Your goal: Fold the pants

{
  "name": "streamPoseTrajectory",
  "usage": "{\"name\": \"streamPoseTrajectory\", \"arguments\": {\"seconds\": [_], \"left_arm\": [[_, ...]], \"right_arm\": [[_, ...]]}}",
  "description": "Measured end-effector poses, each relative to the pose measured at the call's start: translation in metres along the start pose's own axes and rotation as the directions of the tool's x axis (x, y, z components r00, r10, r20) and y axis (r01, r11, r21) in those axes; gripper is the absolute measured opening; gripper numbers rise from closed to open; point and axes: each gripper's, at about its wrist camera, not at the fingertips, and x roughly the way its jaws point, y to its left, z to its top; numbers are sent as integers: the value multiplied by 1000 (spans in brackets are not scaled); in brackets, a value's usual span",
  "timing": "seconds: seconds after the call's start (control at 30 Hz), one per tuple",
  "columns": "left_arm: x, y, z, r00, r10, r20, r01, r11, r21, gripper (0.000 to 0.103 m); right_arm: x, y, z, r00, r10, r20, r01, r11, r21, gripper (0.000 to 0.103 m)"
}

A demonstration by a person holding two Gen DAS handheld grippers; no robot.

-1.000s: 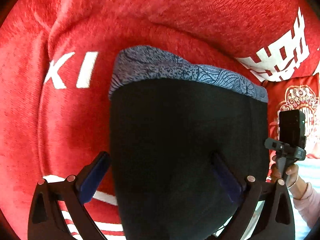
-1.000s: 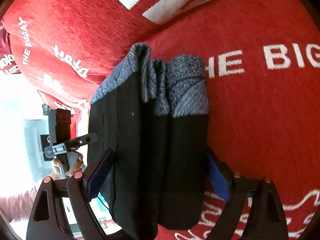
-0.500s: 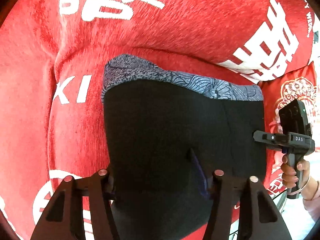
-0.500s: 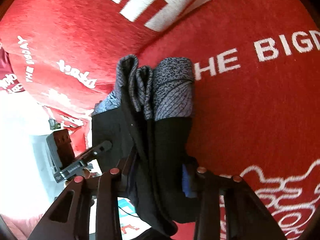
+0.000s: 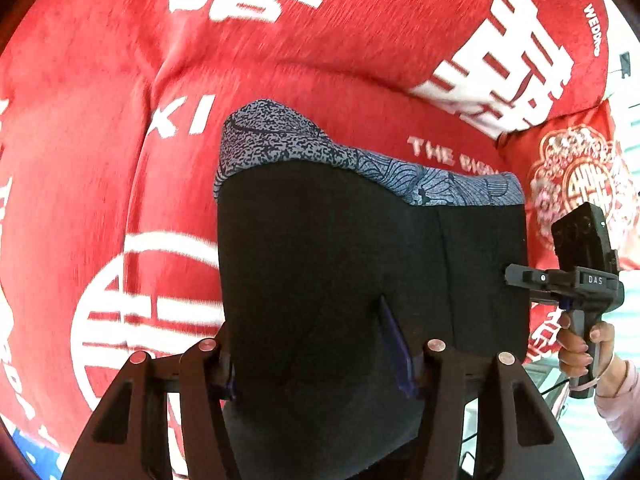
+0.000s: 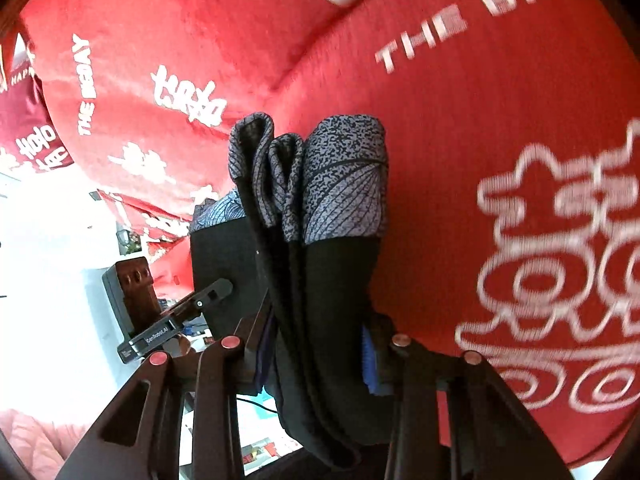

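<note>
- Left gripper (image 5: 316,360) is clamped on the black pants (image 5: 340,264), whose folded bulk is pinched between its two fingers.
- Right gripper (image 6: 316,356) is likewise closed on the same pants, with the stacked layers seen edge-on between its fingers.
- Beyond both grippers, a grey patterned waistband (image 5: 360,156) is seen at the far end.
- Behind it, a red sofa cover (image 5: 320,60) with white lettering is spread.

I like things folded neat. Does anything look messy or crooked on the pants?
A little. In the right wrist view, the pants are bunched into uneven layers at the patterned waistband, not flat. Both the right gripper and the left gripper pinch them above the red cover.
</note>
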Motion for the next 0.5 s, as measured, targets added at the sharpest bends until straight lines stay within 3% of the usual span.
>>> {"name": "streamPoseTrajectory", "arguments": {"seconds": [0.1, 0.2, 0.33, 0.43, 0.5], "left_arm": [[12, 15, -18, 999, 9, -31, -9, 1000, -22, 58], [21, 28, -29, 1000, 4, -2, -5, 999, -34, 62], [29, 36, -28, 998, 53, 38, -51, 998, -47, 92], [32, 41, -27, 999, 44, 31, -42, 997, -69, 94], [28, 39, -27, 997, 75, 33, -73, 996, -56, 94]], "right_arm": [[15, -7, -13, 999, -39, -8, 39, 999, -3, 39], [21, -11, -18, 995, -97, 14, 97, 994, -40, 43], [24, -32, -14, 993, -112, 38, 113, 993, -17, 56], [26, -30, -16, 991, -124, 44, 124, 992, 7, 60], [25, -18, -19, 982, -179, 63, 179, 984, 5, 63]]}}
